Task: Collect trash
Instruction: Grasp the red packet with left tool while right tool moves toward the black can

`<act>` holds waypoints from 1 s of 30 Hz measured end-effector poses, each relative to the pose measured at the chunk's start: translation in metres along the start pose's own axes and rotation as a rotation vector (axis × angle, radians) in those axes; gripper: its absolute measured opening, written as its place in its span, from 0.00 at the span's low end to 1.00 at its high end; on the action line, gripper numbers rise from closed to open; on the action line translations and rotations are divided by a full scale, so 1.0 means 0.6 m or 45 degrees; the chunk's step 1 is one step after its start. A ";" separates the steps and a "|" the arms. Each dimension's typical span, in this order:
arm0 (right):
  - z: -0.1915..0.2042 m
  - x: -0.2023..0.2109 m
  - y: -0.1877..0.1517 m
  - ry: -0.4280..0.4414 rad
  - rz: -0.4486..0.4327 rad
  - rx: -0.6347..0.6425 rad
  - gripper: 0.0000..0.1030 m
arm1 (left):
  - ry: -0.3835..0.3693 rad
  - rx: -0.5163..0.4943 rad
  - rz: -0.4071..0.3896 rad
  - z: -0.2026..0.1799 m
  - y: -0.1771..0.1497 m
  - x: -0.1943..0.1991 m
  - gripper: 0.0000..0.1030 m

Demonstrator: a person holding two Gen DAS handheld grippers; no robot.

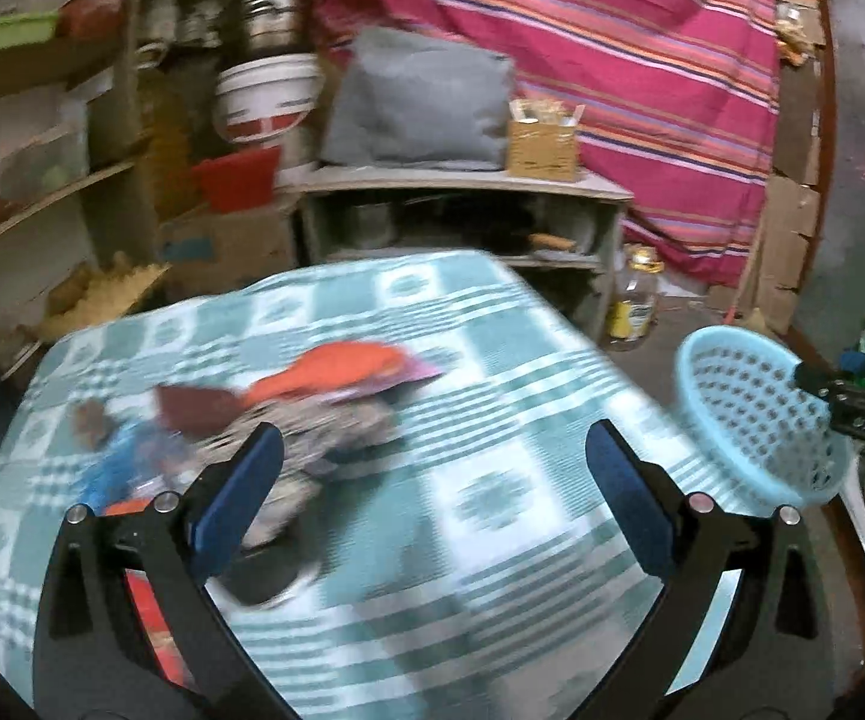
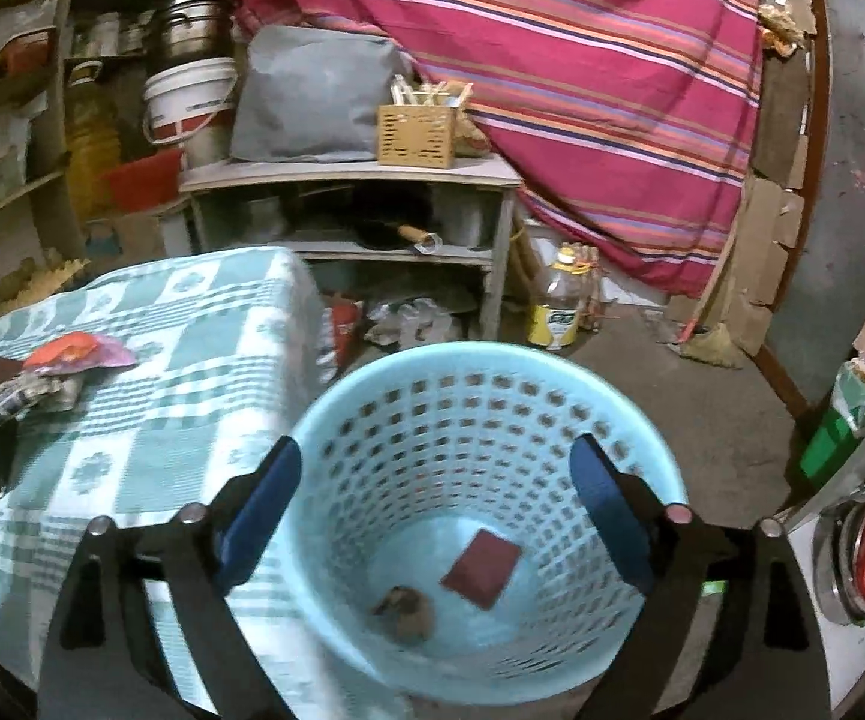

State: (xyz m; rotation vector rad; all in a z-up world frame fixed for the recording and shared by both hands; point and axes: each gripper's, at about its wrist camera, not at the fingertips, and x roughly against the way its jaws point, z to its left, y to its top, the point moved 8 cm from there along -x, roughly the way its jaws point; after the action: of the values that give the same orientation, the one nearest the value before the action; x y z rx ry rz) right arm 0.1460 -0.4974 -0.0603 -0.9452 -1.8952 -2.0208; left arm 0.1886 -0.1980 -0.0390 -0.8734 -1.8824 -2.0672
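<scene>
Your left gripper (image 1: pixel 432 480), fingers apart and empty, is hovering over the wrapper pile (image 1: pixel 288 414) at its 10 o'clock; next, you are closing on one for the blue basket (image 2: pixel 480 480) under your spread, empty right gripper (image 2: pixel 435 510).

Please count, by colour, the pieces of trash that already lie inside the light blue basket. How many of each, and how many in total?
Inside the light blue perforated plastic basket, seen from the right wrist:
Dark red flat square piece: 1
Brown crumpled lump: 1
Total: 2
</scene>
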 end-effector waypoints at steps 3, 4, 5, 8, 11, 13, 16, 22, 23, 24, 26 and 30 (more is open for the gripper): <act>0.037 0.006 -0.008 0.027 0.011 0.015 0.89 | 0.056 0.014 0.029 0.070 -0.028 0.011 0.95; 0.047 0.008 -0.010 0.032 0.010 0.016 0.89 | 0.085 0.011 0.034 0.094 -0.038 0.017 0.95; 0.056 0.010 -0.013 0.036 0.009 0.015 0.89 | 0.108 0.008 0.038 0.113 -0.048 0.022 0.95; 0.085 0.013 -0.022 0.062 0.022 0.002 0.89 | 0.157 0.013 0.070 0.170 -0.084 0.032 0.95; 0.111 0.007 -0.036 0.101 0.062 -0.041 0.89 | 0.167 0.038 0.115 0.204 -0.117 0.030 0.95; 0.125 0.001 -0.042 0.122 0.088 -0.059 0.89 | 0.155 0.051 0.151 0.216 -0.140 0.026 0.95; 0.152 -0.010 -0.048 0.129 0.112 -0.050 0.89 | 0.141 0.037 0.184 0.221 -0.166 0.021 0.95; 0.217 -0.014 -0.044 0.143 0.109 0.034 0.89 | 0.150 0.019 0.209 0.234 -0.188 0.018 0.70; 0.224 -0.014 -0.043 0.145 0.111 0.045 0.88 | 0.137 0.026 0.218 0.235 -0.190 0.016 0.62; 0.237 -0.014 -0.043 0.150 0.112 0.063 0.89 | 0.124 0.029 0.230 0.234 -0.192 0.012 0.57; 0.253 -0.014 -0.046 0.163 0.119 0.083 0.89 | 0.114 0.020 0.254 0.236 -0.199 0.006 0.50; 0.293 -0.005 -0.053 0.206 0.121 0.135 0.88 | 0.116 0.001 0.251 0.237 -0.199 0.006 0.22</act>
State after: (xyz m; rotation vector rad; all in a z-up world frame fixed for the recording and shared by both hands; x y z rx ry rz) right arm 0.1838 -0.3261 -0.0941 -0.8034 -1.8164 -1.8624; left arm 0.1625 -0.0414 -0.1355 -0.9087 -1.6784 -1.9543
